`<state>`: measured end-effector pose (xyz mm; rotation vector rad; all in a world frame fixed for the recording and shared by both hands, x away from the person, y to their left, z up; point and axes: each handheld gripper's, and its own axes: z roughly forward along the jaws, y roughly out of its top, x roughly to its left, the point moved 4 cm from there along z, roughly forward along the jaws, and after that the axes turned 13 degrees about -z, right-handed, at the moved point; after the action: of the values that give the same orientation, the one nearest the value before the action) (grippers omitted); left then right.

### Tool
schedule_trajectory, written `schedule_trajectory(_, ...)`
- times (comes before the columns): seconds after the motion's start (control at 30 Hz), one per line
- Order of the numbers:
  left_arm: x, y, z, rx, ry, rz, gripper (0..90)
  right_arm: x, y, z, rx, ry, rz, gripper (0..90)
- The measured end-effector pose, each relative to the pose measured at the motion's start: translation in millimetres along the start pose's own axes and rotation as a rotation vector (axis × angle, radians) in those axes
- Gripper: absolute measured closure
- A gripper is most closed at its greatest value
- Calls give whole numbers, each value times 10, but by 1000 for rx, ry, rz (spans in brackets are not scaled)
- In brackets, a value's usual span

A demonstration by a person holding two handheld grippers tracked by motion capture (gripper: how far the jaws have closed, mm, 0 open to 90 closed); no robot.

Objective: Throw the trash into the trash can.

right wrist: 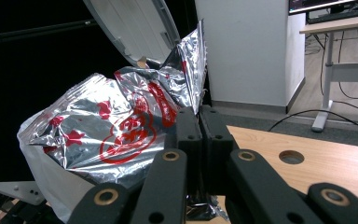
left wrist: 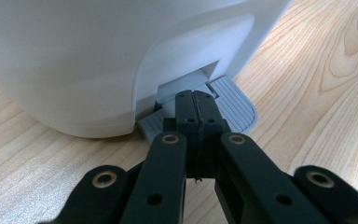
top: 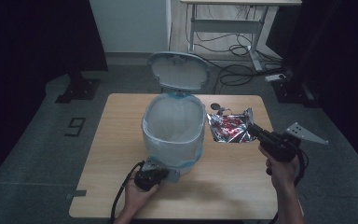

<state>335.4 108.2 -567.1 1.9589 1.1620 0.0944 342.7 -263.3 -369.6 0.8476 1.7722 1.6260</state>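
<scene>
A white pedal bin (top: pixel 173 126) with a clear liner stands mid-table, its lid (top: pixel 179 70) tipped up and open. My left gripper (top: pixel 161 175) is at the bin's near base, and its shut jaws (left wrist: pixel 196 95) rest with nothing between them on the grey ribbed pedal (left wrist: pixel 235 100). To the right of the bin hangs a crumpled silver foil wrapper (top: pixel 228 128) with red print. My right gripper (top: pixel 254 128) is shut on the wrapper's right edge and holds it just above the table. In the right gripper view the wrapper (right wrist: pixel 107 126) spreads left of the closed jaws (right wrist: pixel 199 114).
The wooden table (top: pixel 121 140) has a round cable hole (top: pixel 216 105) behind the wrapper. Beyond the table stand a desk frame (top: pixel 223 28) and loose cables on the floor. Dark curtains flank both sides. A "9" mark (top: pixel 76 126) lies on the floor at the left.
</scene>
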Motion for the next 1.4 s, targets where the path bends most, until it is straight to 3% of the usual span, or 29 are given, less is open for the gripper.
schedule_trajectory(1.4,-9,-9,-3,-5,12,15,900,153,175,508,33,50,-15,877)
